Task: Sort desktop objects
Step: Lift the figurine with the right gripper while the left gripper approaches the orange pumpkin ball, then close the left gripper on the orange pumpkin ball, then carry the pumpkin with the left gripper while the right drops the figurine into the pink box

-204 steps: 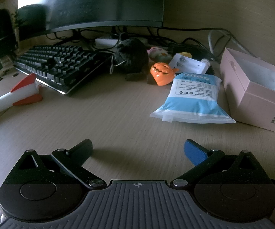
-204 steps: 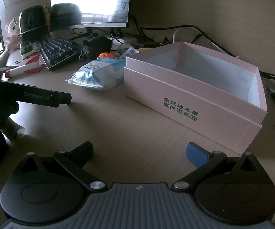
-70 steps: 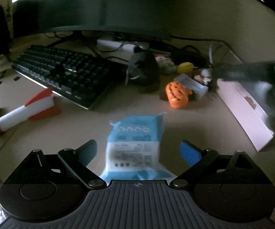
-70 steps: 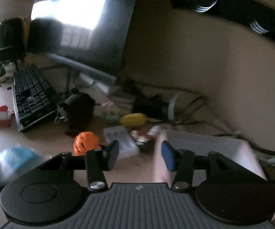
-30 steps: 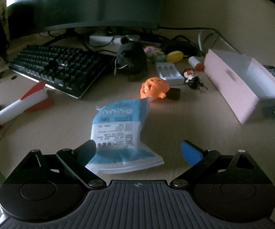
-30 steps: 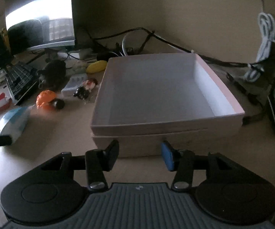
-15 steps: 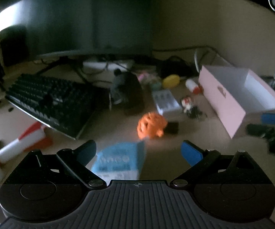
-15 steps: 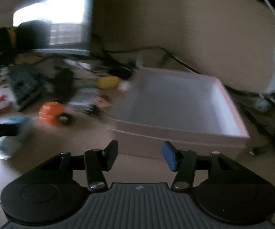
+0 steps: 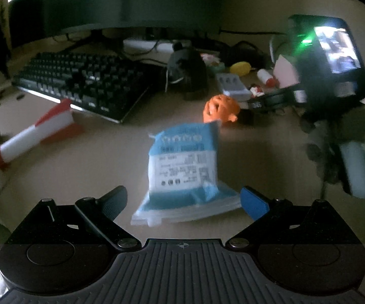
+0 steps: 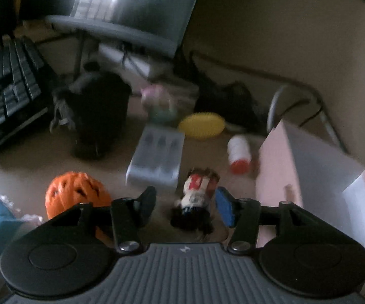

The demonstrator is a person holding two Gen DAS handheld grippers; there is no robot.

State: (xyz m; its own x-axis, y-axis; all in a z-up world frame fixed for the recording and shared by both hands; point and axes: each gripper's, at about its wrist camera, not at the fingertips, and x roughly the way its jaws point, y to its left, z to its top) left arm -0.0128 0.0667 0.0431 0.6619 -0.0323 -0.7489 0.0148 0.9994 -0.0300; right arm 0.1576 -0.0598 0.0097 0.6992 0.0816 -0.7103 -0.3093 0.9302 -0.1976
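Both views are dim and smeared. The right hand-held gripper (image 10: 185, 204) has just been closing; a small figurine (image 10: 196, 195) lies between its fingers, but blur hides whether the pads touch it. The pink box (image 10: 309, 167) is cut off at right, beside it. The left hand-held gripper (image 9: 183, 201) stands released over the blue packet (image 9: 183, 167), on bare bench (image 9: 101, 162).

A pale wooden desk (image 9: 101, 157) is seen, and a black keyboard (image 9: 81, 81) lies on it. Right of the keyboard lie a black pouch (image 9: 187, 73), an orange ball (image 9: 219, 107) and a blue-and-white packet (image 9: 182, 169). A red-and-white rocket (image 9: 30, 136) lies in front of the keyboard.
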